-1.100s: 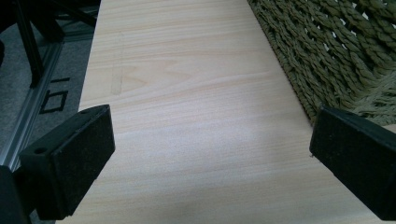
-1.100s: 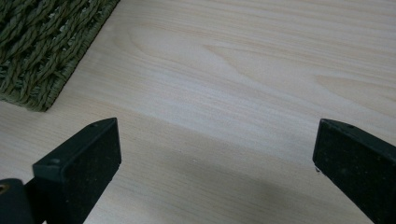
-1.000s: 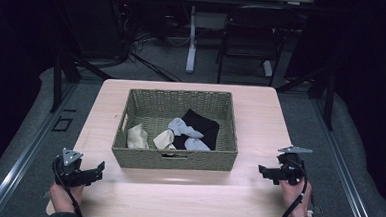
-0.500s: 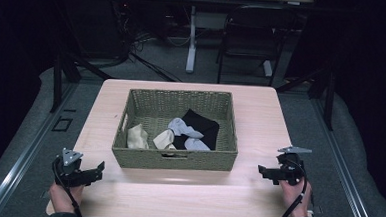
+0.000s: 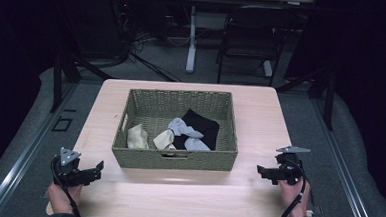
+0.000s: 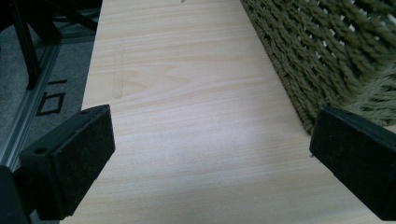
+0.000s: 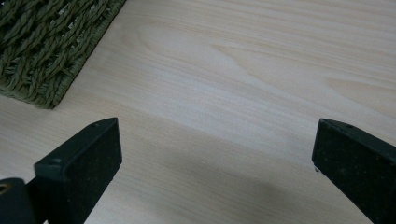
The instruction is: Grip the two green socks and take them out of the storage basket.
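Woven basket (image 5: 174, 157) of socks (image 5: 185, 130) centred on wooden surface (image 5: 260, 122). Left gripper (image 5: 96, 168) and right gripper (image 5: 262, 171) flank it, both released, jaws wide, empty.

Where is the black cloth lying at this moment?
In the high view, the black cloth lies inside the woven basket, right of centre, beside the light blue cloth.
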{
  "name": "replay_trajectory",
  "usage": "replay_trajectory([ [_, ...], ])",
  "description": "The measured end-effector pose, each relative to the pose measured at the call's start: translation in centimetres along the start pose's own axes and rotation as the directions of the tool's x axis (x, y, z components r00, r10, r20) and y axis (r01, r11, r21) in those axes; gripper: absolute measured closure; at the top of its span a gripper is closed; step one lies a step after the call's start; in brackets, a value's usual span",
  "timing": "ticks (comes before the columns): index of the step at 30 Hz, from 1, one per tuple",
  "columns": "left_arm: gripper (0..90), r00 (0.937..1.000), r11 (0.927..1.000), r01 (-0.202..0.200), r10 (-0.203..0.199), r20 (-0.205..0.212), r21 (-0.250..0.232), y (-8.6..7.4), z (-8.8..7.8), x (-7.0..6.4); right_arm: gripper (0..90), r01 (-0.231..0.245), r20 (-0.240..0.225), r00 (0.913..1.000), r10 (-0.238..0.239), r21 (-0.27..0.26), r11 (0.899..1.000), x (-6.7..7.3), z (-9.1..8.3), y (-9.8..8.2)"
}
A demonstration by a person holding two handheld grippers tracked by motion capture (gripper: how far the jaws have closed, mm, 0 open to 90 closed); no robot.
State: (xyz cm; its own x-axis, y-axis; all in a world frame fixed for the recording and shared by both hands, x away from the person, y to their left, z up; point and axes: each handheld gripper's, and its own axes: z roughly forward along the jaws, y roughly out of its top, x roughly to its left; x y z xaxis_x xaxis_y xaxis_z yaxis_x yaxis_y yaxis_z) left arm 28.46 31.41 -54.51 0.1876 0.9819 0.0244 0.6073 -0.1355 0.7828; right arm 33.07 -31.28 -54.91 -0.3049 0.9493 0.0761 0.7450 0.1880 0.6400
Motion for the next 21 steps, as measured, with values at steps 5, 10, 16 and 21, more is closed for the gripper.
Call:
replay_trajectory([
  [5,0.2,0.9999,0.9998,0.009,-0.009,0.011,-0.018,0.9,-0.6,0.1,1.0,0.002,-0.004,1.0,-0.002,0.006,1.0,-0.1,0.0,0.0],
  [10,0.2,0.997,0.998,0.053,-0.051,0.059,-0.035,2.1,-1.6,0.3,1.0,0.0,-0.005,1.0,0.0,0.001,1.0,-0.1,-0.1,0.0],
  [16,0.3,0.9934,0.9966,0.075,-0.072,0.089,-0.033,3.8,-2.5,0.6,1.0,-0.003,-0.009,1.0,0.003,0.002,1.0,-0.1,0.0,0.0],
  [21,0.6,0.9925,0.9988,0.037,-0.033,0.118,-0.032,6.2,-3.1,0.2,1.1,0.001,-0.011,0.9999,-0.001,0.003,1.0,-0.1,0.0,0.0],
])
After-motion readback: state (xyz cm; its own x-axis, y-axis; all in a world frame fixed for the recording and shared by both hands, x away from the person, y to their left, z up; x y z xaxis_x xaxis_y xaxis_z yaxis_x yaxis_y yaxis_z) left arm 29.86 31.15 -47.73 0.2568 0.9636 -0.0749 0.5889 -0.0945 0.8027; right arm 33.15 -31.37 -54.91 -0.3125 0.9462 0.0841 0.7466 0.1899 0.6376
